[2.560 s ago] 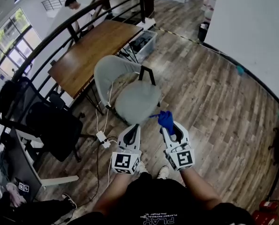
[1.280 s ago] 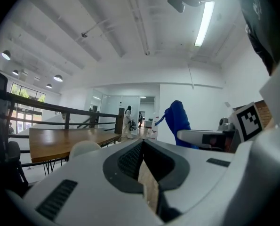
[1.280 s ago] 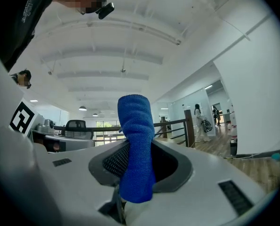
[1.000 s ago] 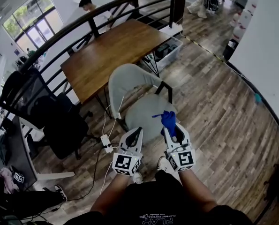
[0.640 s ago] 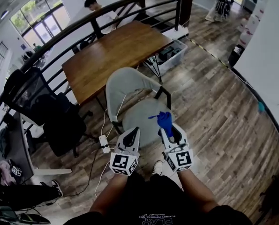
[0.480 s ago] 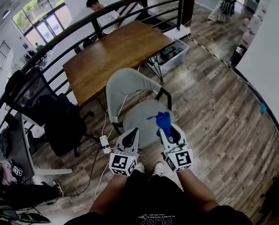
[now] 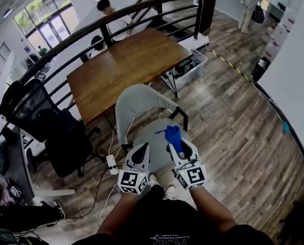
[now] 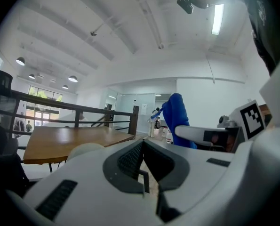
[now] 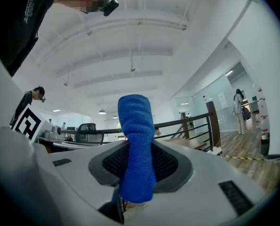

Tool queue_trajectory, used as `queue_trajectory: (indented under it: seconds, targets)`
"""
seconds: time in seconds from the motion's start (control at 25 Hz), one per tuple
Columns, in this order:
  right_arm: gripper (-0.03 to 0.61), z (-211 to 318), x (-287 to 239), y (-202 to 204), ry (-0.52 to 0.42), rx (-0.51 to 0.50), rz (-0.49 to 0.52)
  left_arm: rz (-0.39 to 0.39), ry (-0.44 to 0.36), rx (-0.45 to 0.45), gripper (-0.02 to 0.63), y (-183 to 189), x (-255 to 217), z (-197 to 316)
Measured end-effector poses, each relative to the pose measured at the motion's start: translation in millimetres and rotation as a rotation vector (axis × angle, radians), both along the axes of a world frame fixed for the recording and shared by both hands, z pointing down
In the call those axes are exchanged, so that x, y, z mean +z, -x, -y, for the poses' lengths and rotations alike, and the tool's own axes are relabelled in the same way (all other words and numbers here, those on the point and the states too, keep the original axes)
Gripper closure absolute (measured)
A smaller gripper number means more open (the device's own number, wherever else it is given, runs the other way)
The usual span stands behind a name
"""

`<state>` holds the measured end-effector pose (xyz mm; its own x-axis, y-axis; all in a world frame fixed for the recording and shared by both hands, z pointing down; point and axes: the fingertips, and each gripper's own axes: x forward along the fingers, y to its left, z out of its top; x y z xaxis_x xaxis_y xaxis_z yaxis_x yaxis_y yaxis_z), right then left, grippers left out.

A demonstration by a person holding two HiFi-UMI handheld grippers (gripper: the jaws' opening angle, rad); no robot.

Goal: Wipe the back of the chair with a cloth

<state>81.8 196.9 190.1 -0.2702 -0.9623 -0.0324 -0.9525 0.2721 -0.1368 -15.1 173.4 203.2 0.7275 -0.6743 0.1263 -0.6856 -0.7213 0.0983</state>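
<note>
One bin holds dark items; the right gripper clamps the cloth.

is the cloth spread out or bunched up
Bunched up. The cloth stands as a narrow upright roll pinched between the jaws of the right gripper, with no part spread flat.

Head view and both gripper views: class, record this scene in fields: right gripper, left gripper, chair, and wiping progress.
right gripper: shut on the blue cloth, which stands up out of its jaws
left gripper: jaws together, nothing between them
chair: grey, ahead of both grippers, its back toward the wooden table
wiping: not begun; cloth apart from the chair's back
</note>
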Motion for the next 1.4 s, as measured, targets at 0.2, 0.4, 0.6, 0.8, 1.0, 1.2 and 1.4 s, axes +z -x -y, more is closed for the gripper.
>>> queue_trajectory:
  seconds: [0.2, 0.4, 0.6, 0.8, 1.0, 1.2, 1.4]
  targets:
    - [0.456, 49, -1, 14, 0.016, -0.032, 0.012, -0.019, -0.003, -0.031, 0.611, 15, -3, 46]
    - [0.456, 85, 0, 37, 0.042, -0.075, -0.007, -0.040, 0.019, -0.076, 0.611, 37, 0, 79]
    - [0.454, 108, 3, 53, 0.064, -0.097, -0.058, -0.051, 0.021, -0.101, 0.612, 53, 2, 102]
    - [0.456, 129, 10, 67, 0.097, -0.131, -0.051, -0.054, 0.030, -0.148, 0.611, 72, 6, 122]
    - [0.454, 151, 17, 67, 0.083, -0.192, -0.037, -0.037, 0.054, -0.211, 0.611, 76, 18, 132]
    - [0.454, 176, 20, 68, 0.039, -0.290, -0.090, -0.020, 0.064, -0.284, 0.612, 68, 25, 150]
    - [0.456, 206, 31, 68, 0.027, -0.383, -0.080, -0.012, 0.064, -0.375, 0.611, 62, 34, 176]
